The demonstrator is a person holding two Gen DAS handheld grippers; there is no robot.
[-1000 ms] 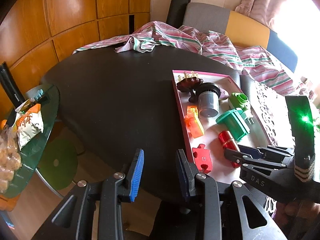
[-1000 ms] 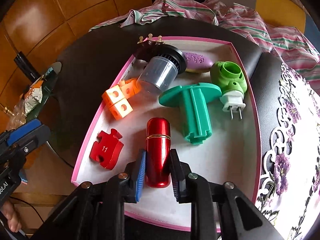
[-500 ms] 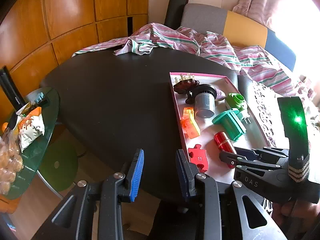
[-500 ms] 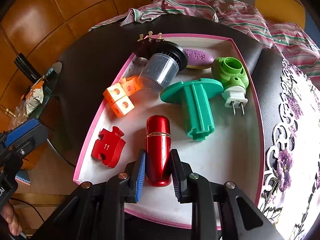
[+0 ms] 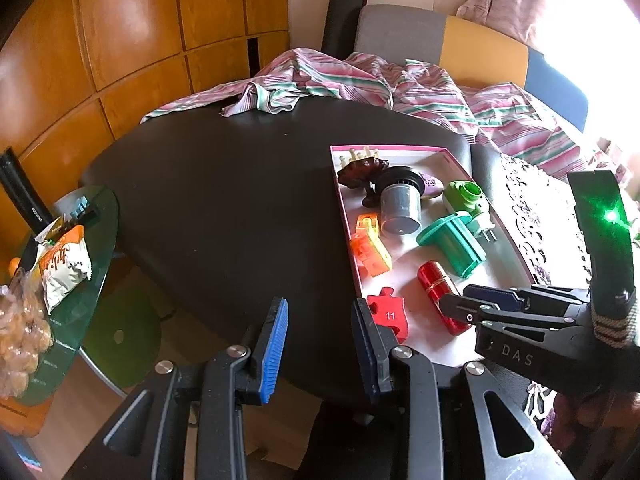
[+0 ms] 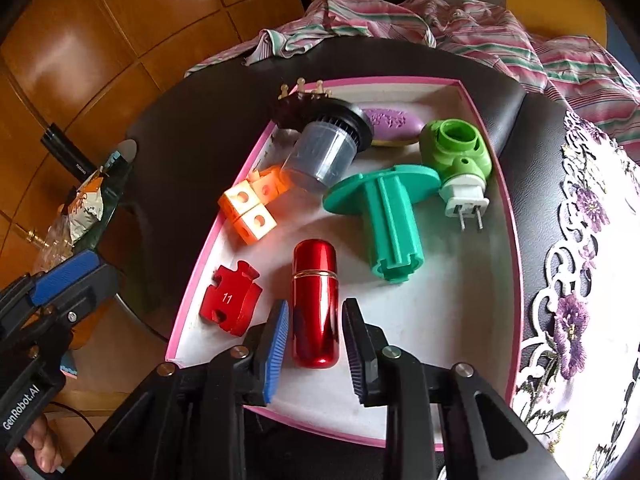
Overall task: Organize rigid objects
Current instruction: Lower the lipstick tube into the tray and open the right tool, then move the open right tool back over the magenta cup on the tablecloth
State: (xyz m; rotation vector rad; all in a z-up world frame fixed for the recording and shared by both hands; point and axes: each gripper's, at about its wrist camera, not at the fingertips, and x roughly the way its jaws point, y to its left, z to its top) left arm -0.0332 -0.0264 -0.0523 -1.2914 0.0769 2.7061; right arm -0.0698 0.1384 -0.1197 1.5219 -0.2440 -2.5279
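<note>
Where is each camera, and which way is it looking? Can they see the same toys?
Left wrist: rides on the left gripper, looking down across the black table towards the striped cloth; its open fingers show below, the right gripper at the right.
Right wrist: rides on the right gripper, looking down into the pink tray; its jaws, just opened a little, flank the red cylinder; the left gripper and a hand show at the left.
Both: tray, cylinder, red puzzle piece.
</note>
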